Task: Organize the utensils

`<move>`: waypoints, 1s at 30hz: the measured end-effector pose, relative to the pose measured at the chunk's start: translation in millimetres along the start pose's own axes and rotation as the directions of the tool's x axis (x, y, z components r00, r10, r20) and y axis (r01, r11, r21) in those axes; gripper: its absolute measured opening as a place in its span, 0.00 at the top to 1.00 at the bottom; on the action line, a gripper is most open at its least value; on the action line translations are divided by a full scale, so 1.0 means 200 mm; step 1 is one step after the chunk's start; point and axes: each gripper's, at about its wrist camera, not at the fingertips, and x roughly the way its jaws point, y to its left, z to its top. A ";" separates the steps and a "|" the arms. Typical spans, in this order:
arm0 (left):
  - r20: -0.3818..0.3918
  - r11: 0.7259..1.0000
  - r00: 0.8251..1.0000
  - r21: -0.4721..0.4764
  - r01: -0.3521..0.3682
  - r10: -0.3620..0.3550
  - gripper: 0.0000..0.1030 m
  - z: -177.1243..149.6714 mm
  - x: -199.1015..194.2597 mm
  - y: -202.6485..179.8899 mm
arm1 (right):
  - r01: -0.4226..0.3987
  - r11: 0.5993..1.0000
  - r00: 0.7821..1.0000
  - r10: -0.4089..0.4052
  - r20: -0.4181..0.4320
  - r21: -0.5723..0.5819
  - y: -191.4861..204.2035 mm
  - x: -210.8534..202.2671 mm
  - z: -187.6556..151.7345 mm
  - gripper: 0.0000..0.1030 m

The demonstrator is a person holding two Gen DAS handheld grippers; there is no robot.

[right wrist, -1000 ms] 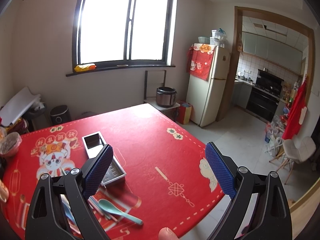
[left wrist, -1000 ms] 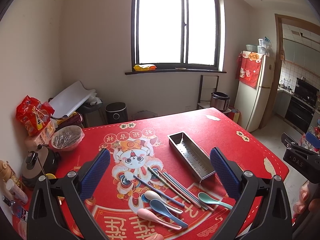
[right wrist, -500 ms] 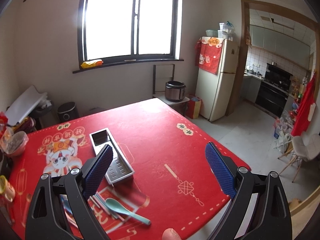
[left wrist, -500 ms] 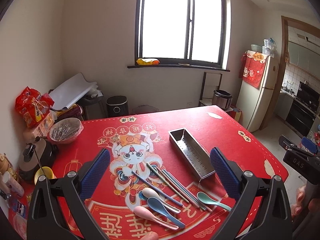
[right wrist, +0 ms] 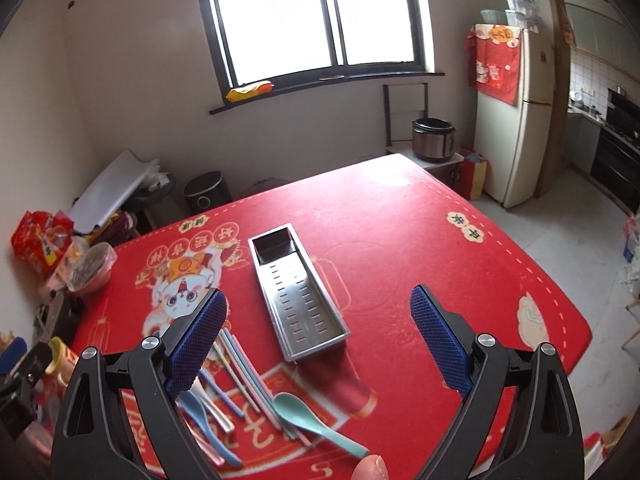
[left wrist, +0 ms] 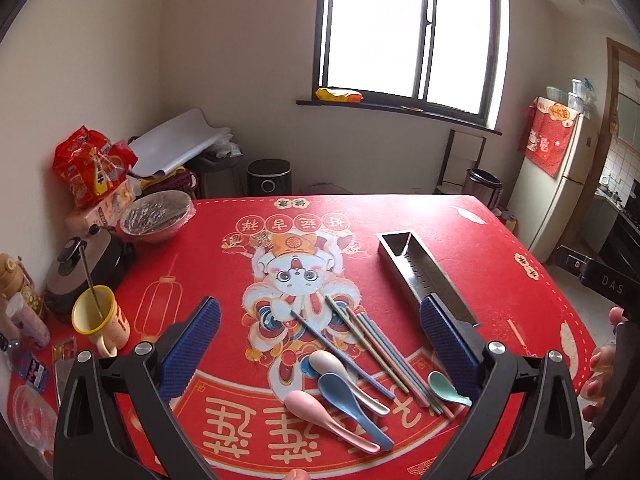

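Observation:
Several pastel chopsticks (left wrist: 372, 340) and spoons lie loose on the red tablecloth (left wrist: 208, 248): a pink spoon (left wrist: 320, 412), a blue spoon (left wrist: 348, 400), a white spoon (left wrist: 336, 368) and a teal spoon (left wrist: 446, 388). A long empty steel tray (left wrist: 424, 276) lies to their right. My left gripper (left wrist: 320, 344) is open and empty above the utensils. My right gripper (right wrist: 320, 332) is open and empty above the tray (right wrist: 300, 296); the teal spoon (right wrist: 308, 412) and chopsticks (right wrist: 248, 376) lie near its left finger.
A yellow mug (left wrist: 100, 320), a black pot (left wrist: 84, 268), a covered bowl (left wrist: 156, 216) and snack bags (left wrist: 92, 172) crowd the table's left edge. A fridge (right wrist: 516, 120) and a rice cooker (right wrist: 434, 140) stand beyond the table's far right corner.
Both grippers have swung left and tilted down toward the table. The tray and utensils now sit more centrally in each view. Nothing on the table has moved.

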 end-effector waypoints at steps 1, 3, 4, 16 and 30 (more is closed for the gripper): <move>-0.008 1.000 1.000 -0.002 -0.026 0.026 0.05 -0.02 0.02 0.01 | -0.022 0.999 1.000 0.022 -0.005 -0.027 0.02 0.04 0.00 0.13; -0.035 0.998 0.997 -0.013 -0.067 0.066 0.05 -0.05 0.05 0.03 | -0.064 0.995 0.997 0.061 -0.045 -0.077 0.06 0.13 -0.02 0.13; -0.053 0.997 0.996 -0.024 -0.079 0.078 0.05 -0.07 0.08 0.05 | -0.089 0.991 0.994 0.083 -0.068 -0.095 0.08 0.18 -0.03 0.13; -0.404 0.928 0.907 -0.277 -0.248 0.122 0.05 -0.48 0.43 0.27 | -0.270 0.911 0.940 0.180 -0.290 -0.312 0.24 0.52 -0.22 0.12; -0.508 0.875 0.861 -0.407 -0.260 0.019 0.41 -0.77 0.62 0.13 | -0.388 0.857 0.877 0.229 -0.423 -0.340 0.18 0.69 -0.32 0.12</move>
